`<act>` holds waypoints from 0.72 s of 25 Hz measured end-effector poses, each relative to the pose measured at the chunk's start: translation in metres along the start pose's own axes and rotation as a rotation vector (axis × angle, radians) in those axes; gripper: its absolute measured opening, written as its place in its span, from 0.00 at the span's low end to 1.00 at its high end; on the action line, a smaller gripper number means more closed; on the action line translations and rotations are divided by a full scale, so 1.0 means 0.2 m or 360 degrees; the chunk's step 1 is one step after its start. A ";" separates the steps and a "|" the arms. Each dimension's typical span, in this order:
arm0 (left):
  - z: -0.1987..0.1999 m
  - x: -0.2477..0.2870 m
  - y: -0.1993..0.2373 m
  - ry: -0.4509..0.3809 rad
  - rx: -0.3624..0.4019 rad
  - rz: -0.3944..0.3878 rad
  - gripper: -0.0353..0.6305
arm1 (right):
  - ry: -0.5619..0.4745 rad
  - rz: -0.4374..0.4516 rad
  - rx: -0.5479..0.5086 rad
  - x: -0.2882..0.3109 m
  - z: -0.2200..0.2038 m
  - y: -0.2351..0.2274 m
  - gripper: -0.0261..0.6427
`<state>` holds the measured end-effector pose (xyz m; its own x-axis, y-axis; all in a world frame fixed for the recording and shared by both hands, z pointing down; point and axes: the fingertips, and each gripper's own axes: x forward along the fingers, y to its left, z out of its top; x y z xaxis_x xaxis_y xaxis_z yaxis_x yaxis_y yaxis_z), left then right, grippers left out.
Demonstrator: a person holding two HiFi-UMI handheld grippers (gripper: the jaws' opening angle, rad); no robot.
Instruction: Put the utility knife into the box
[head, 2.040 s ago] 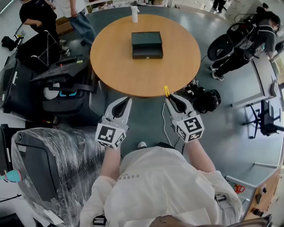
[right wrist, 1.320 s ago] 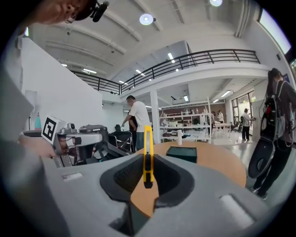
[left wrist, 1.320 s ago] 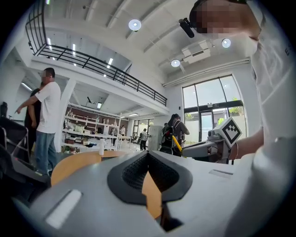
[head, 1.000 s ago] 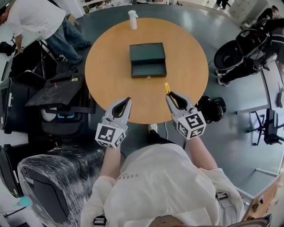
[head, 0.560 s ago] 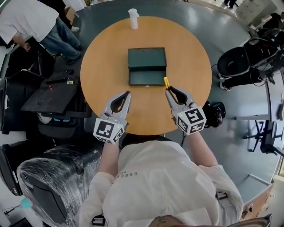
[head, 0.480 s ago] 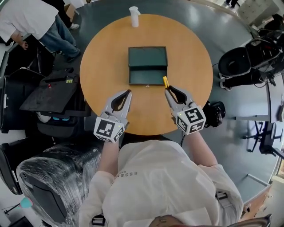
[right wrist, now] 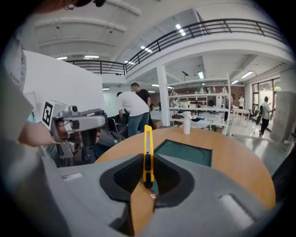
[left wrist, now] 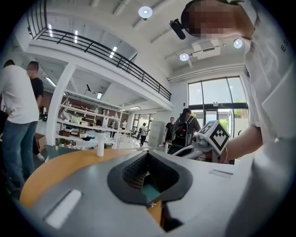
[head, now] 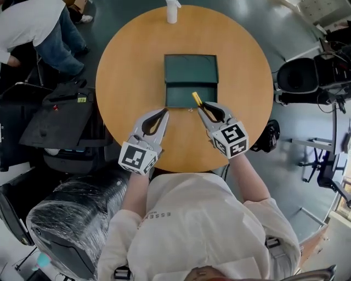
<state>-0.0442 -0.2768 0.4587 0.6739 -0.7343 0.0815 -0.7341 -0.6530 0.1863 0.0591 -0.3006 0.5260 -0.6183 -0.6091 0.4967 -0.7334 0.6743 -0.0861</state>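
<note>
Right now I'm holding the yellow utility knife [head: 196, 99] out at the dark green box [head: 184, 94], so the step in hand, as I judge it, is the approach before placing. My right gripper [head: 204, 108] is clamping the knife by its rear end, the jaws pinching the handle from both sides, and the rest of the body is sticking out forward past the fingertips. In the head view the knife's free end is hanging over the near right part of the box, by its front wall; how high above it I cannot tell. The box is sitting open in the middle of the round wooden table [head: 131, 55], its tray half toward the near edge and its lid lying back toward the far edge, where a white spray bottle [head: 172, 11] is standing. My left gripper [head: 163, 113] is hovering above the table just beside the box's near left corner, jaws pressed together on nothing, not touching the box.

Next, I'm expecting to push the right gripper a little further forward, turn the knife until it is running along the tray's long side, lower it close to the tray floor and only then let the jaws go. The knife is pointing across the tray at a slant, so its tip could catch the front wall
</note>
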 end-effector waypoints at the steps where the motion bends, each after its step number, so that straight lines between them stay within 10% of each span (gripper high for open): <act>1: -0.01 0.02 0.02 0.0005 -0.0006 -0.0008 0.08 | 0.0044 0.0021 -0.0006 0.06 -0.02 -0.01 0.13; 18: -0.32 0.08 0.17 0.0143 -0.0198 -0.0023 0.08 | 0.0836 0.0169 -0.0192 0.67 -0.58 -0.19 0.13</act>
<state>-0.0528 -0.2987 0.5298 0.6931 -0.7019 0.1641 -0.7120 -0.6312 0.3076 0.0367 -0.3603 0.6954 -0.4400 -0.2657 0.8578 -0.6180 0.7826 -0.0746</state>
